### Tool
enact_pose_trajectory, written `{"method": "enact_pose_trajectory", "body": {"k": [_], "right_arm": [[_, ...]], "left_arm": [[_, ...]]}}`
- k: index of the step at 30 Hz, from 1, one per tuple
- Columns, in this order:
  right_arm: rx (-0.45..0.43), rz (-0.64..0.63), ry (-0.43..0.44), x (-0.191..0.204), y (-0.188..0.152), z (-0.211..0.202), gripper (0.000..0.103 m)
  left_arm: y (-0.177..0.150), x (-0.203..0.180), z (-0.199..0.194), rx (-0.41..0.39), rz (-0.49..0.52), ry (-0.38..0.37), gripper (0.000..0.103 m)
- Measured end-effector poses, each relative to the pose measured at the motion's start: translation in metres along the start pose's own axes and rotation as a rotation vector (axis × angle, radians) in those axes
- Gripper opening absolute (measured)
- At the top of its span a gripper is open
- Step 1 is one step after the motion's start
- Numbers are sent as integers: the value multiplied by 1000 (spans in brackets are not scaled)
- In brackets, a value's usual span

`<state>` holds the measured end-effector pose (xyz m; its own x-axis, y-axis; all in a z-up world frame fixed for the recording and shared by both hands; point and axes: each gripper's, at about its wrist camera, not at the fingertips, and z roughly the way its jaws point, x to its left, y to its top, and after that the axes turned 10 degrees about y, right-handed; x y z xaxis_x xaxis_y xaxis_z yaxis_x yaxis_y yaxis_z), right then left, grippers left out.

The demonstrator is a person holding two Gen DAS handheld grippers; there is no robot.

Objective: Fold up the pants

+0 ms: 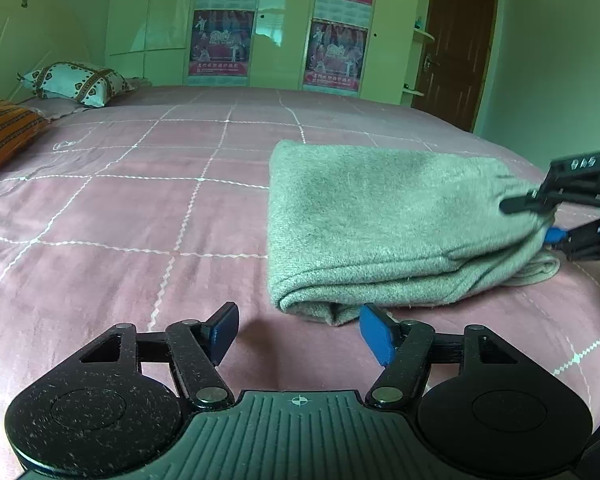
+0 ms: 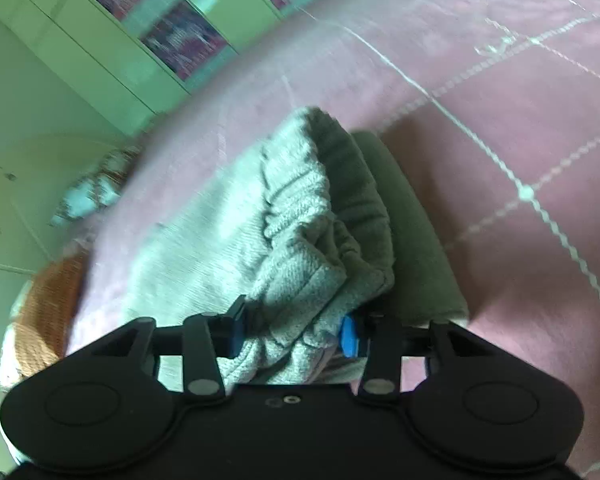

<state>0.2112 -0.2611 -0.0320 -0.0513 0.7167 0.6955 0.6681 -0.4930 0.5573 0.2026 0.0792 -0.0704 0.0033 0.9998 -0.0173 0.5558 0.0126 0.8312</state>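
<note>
1. Pants/jaws. The folded grey-green knit pants [image 1: 384, 220] lie on the bed w/ pink quilted cover, white grid stitching [image 1: 140, 208], right of centre in left wrist view. Left gripper [image 1: 300, 332]: jaws stand wide, nothing betw. the blue pads; right pad sits just beside the near folded corner of the pants, left pad over bare cover. No earlier view to compare. Right gripper [image 2: 290, 330]: jaws narrow, clamped on a bunched, gathered edge of the pants [image 2: 284, 240]; fabric fills the gap betw. pads. In left wrist view that gripper [image 1: 540, 220] grips the right end of the bundle, which is raised slightly off the cover there.

2. Surroundings. Far left: white pillow w/ dark heart-pattern bands [image 1: 76, 82]; orange striped cushion [image 1: 4, 132] at left edge. Far wall: pale green wardrobe [image 1: 284, 24] w/ red-and-purple posters on the doors; brown door [image 1: 456, 48] far right. Nothing lies betw. left jaws and the pants; cover ahead of them is bare.

3. Orientation. Long axis of the bundle runs left-right across left wrist view. Folded edge at left end; gathered end at right, in right jaws. Lower layers show along the near edge. Right wrist view is blurred at its margins.
</note>
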Motion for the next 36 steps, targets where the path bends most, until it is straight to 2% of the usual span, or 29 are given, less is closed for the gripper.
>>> {"method": "enact_pose_trajectory", "body": {"k": [6,13,15,19,22,24,25,26,27,28,29,30,34,36], "right_arm": [[-46,-24,88,15,6,-8,33],[-62,-209,204,81,28,-13,32],[-68,-271,242,102,34,-17,32],[-142,-338,338,124,50,-39,31],[-177,-296,325,103,59,-49,30],[-185,-235,267,65,54,-42,30],[-165,-181,199,41,52,-32,31],[-103,-81,102,10,50,-15,31],[-5,35,23,-21,48,4,33],[45,117,13,-46,42,12,33],[2,142,93,-61,38,5,33],[-12,152,116,-64,37,2,34],[-33,149,94,-54,38,-9,44],[-63,153,61,-48,35,-15,45]], "left_arm": [[0,-4,3,-1,10,-2,69],[1,-6,14,-1,-8,36,69],[-1,-5,20,15,3,115,69],[-3,5,21,15,-66,117,78],[-4,5,22,18,-61,124,78],[-5,8,24,28,-76,129,78],[-5,10,24,31,-84,130,78],[-5,11,25,33,-89,131,78],[-6,11,25,31,-91,130,79],[-6,12,24,30,-89,130,79],[-6,11,23,25,-86,132,79],[-6,10,22,18,-82,134,78],[-1,2,15,-35,-47,141,78],[0,-1,17,-49,-29,133,78]]}}
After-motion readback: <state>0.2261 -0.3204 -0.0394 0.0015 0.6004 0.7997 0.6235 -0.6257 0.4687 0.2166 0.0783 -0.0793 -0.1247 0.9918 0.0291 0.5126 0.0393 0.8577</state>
